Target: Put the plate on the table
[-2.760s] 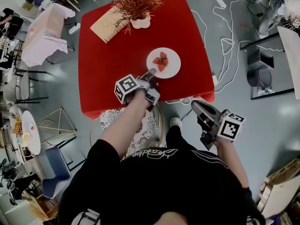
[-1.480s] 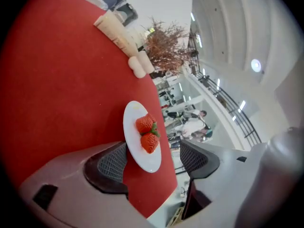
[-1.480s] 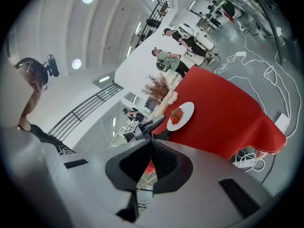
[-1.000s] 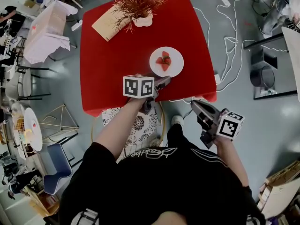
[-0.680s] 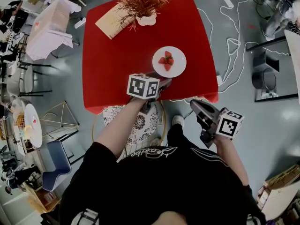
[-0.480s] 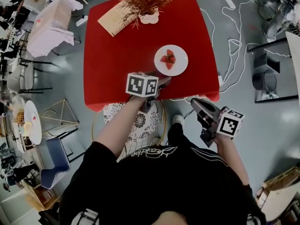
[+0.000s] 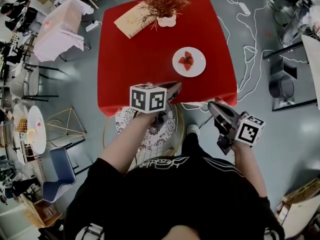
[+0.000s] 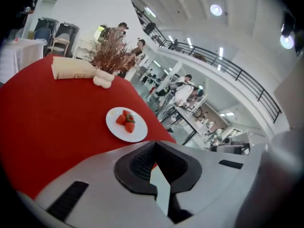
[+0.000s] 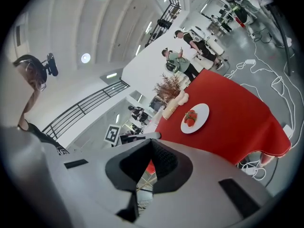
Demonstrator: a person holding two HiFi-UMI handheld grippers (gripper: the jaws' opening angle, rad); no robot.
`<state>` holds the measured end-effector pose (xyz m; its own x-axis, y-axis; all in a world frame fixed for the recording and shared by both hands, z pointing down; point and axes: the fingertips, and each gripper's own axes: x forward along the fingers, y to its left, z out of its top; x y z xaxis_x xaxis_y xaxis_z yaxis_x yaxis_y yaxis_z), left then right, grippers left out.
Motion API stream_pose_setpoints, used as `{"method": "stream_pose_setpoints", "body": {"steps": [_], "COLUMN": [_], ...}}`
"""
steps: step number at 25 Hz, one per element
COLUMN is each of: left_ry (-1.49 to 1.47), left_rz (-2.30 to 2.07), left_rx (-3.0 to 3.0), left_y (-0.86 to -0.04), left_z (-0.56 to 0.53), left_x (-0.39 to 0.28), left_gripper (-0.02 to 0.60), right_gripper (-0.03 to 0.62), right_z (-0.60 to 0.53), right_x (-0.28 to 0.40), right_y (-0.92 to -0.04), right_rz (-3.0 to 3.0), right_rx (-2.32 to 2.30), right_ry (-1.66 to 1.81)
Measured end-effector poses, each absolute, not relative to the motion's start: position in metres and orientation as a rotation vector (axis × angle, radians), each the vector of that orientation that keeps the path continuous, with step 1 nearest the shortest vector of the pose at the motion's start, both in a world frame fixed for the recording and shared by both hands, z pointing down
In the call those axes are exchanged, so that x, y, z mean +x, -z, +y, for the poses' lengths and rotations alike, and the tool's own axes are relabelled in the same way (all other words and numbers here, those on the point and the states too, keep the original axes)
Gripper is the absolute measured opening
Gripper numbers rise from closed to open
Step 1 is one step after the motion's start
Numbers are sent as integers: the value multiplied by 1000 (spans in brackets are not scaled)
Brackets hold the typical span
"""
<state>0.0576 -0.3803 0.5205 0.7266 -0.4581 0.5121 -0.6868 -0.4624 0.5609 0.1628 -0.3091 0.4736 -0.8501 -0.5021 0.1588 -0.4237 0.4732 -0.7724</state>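
Left claw point(image 7: 175, 87): jaws have just closed, pads together, nothing between them. It hangs over the near edge of the desk point(image 7: 140, 54), at 6 o'clock.

Right claw point(image 7: 214, 107): jaws together too, empty. It is off the desk's near right corner, about 5 o'clock, above the floor point(image 7: 295, 129).

Plate point(image 7: 198, 67) with strawberries point(image 7: 186, 60) sits flat on the red desk, about 1 o'clock from my left claw and well apart from both claws.

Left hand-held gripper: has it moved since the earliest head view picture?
Yes. The left hand-held gripper has drawn back from the plate toward the near edge of the red table. Its jaws have just closed with nothing between them.
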Motion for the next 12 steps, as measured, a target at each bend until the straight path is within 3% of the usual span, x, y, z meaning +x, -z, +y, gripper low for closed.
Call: {"method": "stream_pose_setpoints", "body": {"steps": [12], "left_ry": [-195], "left_rz": [-717], "left_rx": [2405], "left_y": [-408], "left_z": [-230], "left_x": [10], "left_gripper": [8], "right_gripper": [8], "right_z": [-218], "right_x": [86], "right_y": [-399], "right_rz": [2661], "right_rx": [-720], "right_ry": [1091]}}
